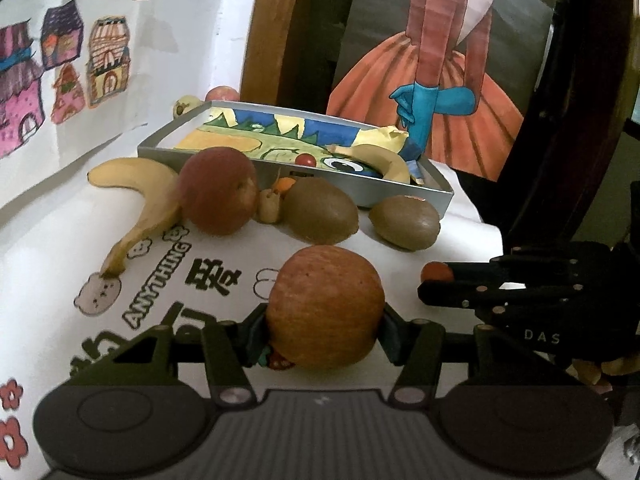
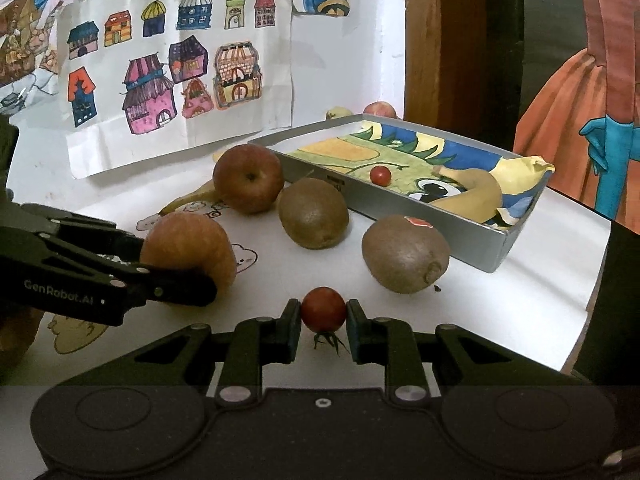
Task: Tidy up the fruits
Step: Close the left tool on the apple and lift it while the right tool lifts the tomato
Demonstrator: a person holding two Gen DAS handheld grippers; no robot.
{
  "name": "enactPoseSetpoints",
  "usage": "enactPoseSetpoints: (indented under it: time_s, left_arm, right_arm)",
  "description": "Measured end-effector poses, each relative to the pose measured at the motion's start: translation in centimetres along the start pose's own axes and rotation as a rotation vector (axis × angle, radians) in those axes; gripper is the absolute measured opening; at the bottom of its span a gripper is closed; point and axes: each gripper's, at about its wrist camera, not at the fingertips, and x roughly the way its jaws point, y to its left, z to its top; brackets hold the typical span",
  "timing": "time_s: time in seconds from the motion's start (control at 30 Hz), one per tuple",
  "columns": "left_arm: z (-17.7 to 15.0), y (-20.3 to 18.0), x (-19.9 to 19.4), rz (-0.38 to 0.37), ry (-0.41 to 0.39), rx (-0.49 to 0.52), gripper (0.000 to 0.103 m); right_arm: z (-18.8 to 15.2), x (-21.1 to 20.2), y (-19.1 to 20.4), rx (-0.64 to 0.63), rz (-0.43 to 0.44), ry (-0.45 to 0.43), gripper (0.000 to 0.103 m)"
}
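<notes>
- Left wrist view: the left tool (image 1: 324, 330) is clenched on an orange apple (image 1: 325, 306), one pad on each flank, low over the white bench (image 1: 400, 256).
- The grey tray (image 1: 352, 188) lies straight ahead, beyond two kiwis (image 1: 322, 210); a banana (image 1: 384, 162) and a small tomato (image 1: 307, 159) already lie in it.
- A second apple (image 1: 218, 190) and another banana (image 1: 138, 196) sit loose on the bench to the left.
- Right wrist view: the right tool (image 2: 323, 320) grips a cherry tomato (image 2: 323, 309) by its sides.
- From here the tray (image 2: 420, 204) lies ahead and to the right, long axis running away leftward; the nearer kiwi (image 2: 406, 254) stands between. Judgement: the right tool has the shorter run.
</notes>
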Motion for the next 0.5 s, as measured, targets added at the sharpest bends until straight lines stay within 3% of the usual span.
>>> enactPoseSetpoints:
  time_s: [0.2, 0.5]
  left_arm:
    - [-0.3, 0.3, -1.3, -0.011, -0.024, -0.034, 0.059]
    - [1.4, -0.4, -3.8, -0.021, -0.126, -0.033, 0.059]
  right_arm:
    - [0.0, -1.0, 0.3, 0.018, 0.004, -0.027, 0.025]
    - [0.8, -2.7, 1.1, 0.022, -0.001, -0.082, 0.025]
